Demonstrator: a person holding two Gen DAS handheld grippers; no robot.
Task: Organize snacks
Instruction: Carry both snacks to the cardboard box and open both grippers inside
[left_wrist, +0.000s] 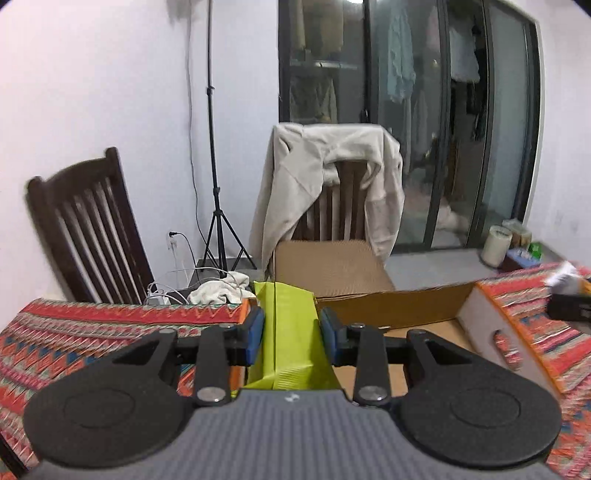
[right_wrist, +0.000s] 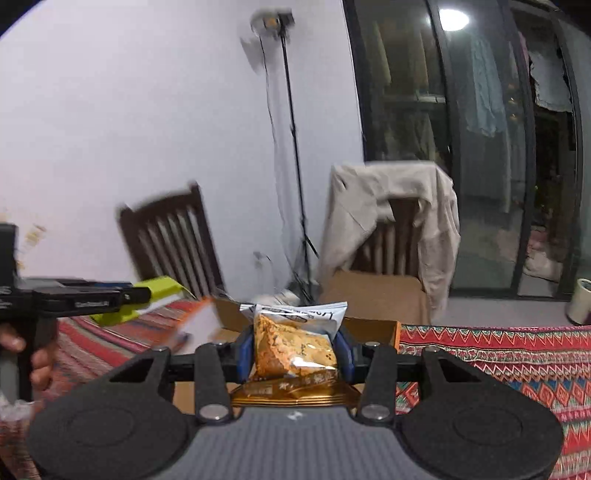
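L gripper (left_wrist: 291, 341) on green packet (left_wrist: 286, 328) (R gripper (right_wrist: 294, 356): biscuit pack (right_wrist: 295, 347), prob.)

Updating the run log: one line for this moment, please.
left gripper: shut on green packet | right gripper: shut on clear snack pack | both above cardboard box

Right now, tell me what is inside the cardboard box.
The cardboard box shows only bare brown floor where visible. The left gripper and its lime-green packet cover the near part.

Both wrist views look along their tongs, sharing the draped chair (left_wrist: 332, 184) and box (right_wrist: 373, 295).
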